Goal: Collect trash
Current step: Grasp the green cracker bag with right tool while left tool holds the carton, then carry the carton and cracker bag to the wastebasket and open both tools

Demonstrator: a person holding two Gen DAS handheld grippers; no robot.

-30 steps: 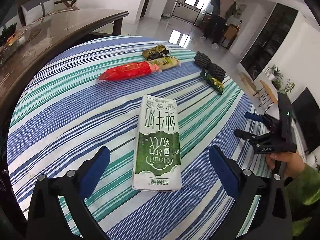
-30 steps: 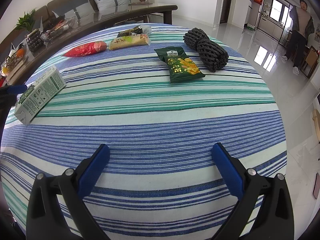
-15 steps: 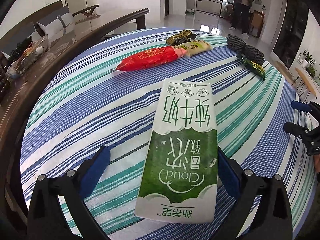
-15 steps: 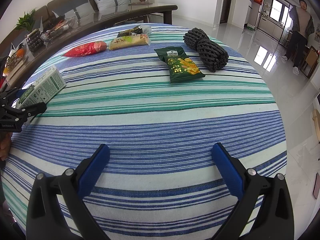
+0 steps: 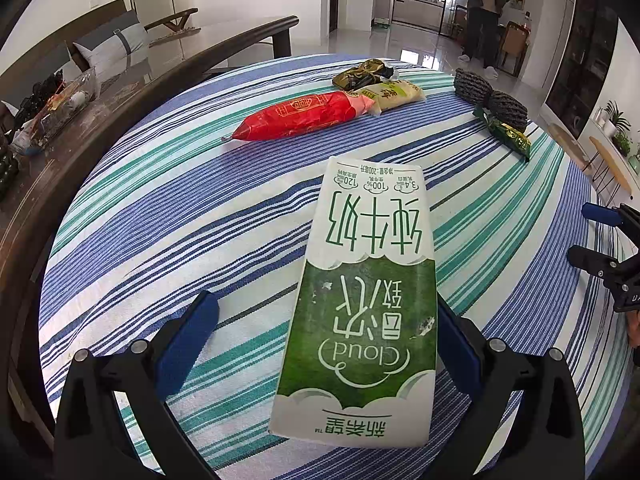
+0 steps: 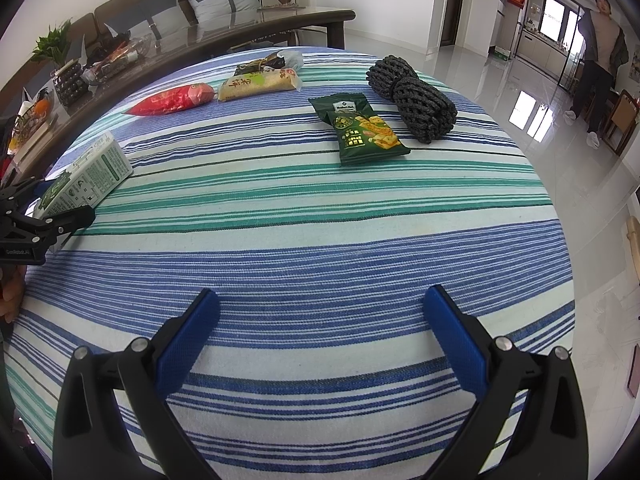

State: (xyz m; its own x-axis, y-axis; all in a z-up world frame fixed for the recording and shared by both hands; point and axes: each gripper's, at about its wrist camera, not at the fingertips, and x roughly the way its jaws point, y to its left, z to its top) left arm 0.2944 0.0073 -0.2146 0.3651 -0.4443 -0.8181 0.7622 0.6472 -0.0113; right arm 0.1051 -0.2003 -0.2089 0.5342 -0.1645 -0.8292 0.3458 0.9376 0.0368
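Note:
A green and white milk carton (image 5: 360, 304) lies flat on the striped tablecloth (image 5: 160, 220). My left gripper (image 5: 324, 332) is open with its jaws on either side of the carton's near end; the right pad is at the carton's side, the left pad apart from it. The carton (image 6: 84, 176) and left gripper (image 6: 44, 216) also show at the far left of the right wrist view. My right gripper (image 6: 320, 328) is open and empty over bare cloth near the table's front. A red wrapper (image 5: 300, 116), a yellow wrapper (image 5: 394, 96), a dark wrapper (image 5: 360, 74) and a green snack bag (image 6: 360, 128) lie farther off.
A dark coiled rope bundle (image 6: 412, 96) lies beside the snack bag. A dark wooden table (image 5: 100, 92) with clutter stands along the cloth's left side. A person (image 6: 600, 52) stands in the room behind. The round table's edge (image 6: 560, 240) drops off at the right.
My left gripper has moved forward onto the milk carton, which now sits between its jaws. The right gripper has not moved.

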